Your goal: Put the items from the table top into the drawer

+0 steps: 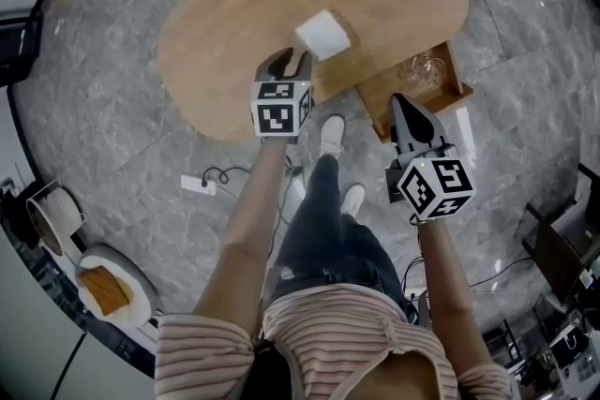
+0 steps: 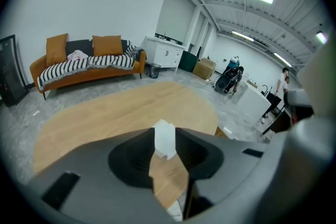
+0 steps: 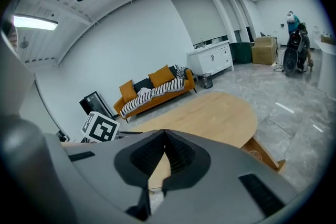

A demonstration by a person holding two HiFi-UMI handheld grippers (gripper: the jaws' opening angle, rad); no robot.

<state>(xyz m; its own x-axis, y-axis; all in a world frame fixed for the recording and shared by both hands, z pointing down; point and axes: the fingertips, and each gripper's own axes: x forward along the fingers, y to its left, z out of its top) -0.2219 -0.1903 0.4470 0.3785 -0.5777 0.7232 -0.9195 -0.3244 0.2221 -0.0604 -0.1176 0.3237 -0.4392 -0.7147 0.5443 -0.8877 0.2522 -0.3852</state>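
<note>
A white boxy item (image 1: 323, 35) lies on the oval wooden table (image 1: 234, 33), close to its near edge. My left gripper (image 1: 288, 63) hovers just short of it, jaws apart and nothing between the pads. In the left gripper view the white item (image 2: 165, 140) shows ahead, through the gap of the left gripper (image 2: 164, 131). My right gripper (image 1: 402, 100) hangs over the near end of the open wooden drawer (image 1: 448, 96), which holds a clear glass (image 1: 427, 68). In the right gripper view the right gripper (image 3: 165, 131) has its tips together, empty.
The person's legs and white shoes (image 1: 332, 132) stand between table and drawer. A power strip with a cable (image 1: 199, 185) lies on the grey floor at left. An orange sofa (image 2: 84, 63) stands beyond the table. Round stands (image 1: 103, 281) sit at lower left.
</note>
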